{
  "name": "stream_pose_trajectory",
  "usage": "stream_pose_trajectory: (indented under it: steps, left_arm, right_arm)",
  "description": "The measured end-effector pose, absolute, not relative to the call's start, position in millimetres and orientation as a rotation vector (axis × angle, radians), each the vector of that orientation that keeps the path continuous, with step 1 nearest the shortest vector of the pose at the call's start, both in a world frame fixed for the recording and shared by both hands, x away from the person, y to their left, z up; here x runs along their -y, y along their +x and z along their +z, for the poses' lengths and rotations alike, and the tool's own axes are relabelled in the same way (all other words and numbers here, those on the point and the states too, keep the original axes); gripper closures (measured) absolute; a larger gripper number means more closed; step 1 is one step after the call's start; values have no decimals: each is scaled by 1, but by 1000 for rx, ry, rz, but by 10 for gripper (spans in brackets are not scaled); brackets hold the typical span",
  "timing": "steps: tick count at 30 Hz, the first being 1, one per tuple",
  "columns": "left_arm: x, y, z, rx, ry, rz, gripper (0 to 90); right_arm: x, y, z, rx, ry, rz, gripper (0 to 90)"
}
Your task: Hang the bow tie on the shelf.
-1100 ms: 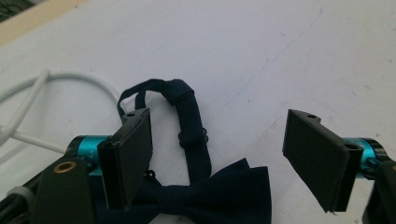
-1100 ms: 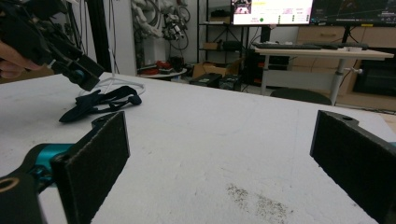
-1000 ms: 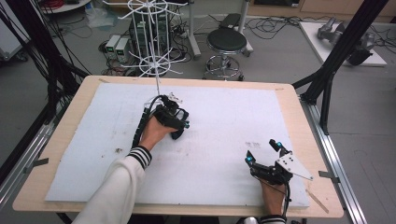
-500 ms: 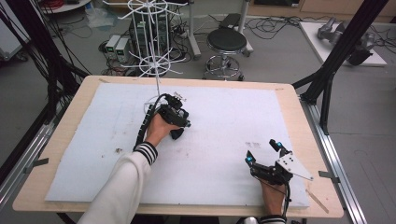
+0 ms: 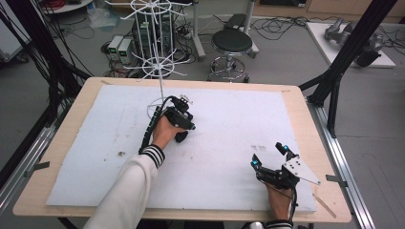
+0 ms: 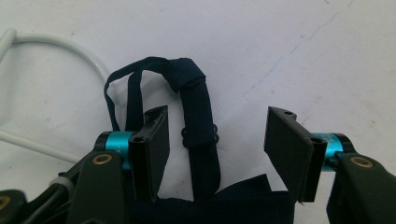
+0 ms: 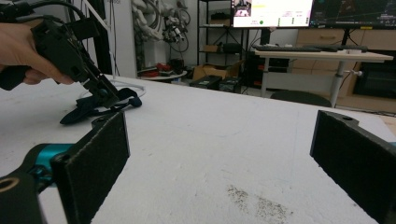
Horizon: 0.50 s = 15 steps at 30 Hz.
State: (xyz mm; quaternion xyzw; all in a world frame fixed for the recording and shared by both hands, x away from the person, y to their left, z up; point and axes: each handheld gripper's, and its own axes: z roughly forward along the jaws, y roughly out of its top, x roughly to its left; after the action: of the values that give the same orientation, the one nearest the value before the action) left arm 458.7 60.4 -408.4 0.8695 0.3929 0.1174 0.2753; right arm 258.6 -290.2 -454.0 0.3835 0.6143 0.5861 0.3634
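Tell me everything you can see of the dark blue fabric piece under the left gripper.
The dark blue fabric piece looks like soft cloth: a thick band wrapped at its top, a thin strap looping off to one side, a small clasp partway down. It lies flat on the white foam sheet, beside the white wire base. The left gripper has just been closing; its jaws straddle the band, pads not yet pressing it.
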Motion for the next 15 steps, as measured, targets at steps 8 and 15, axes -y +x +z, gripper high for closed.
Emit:
stream_pose_trajectory:
  steps: [8,15]
  left_arm:
    - [-61,460,-409,-1075,2316,338,472]
    - [-60,463,-412,-1093,2309,339,503]
  right_arm:
    - [290,258,-454,-1583,992,1509,37]
    - [290,259,-454,-1580,986,1509,37]
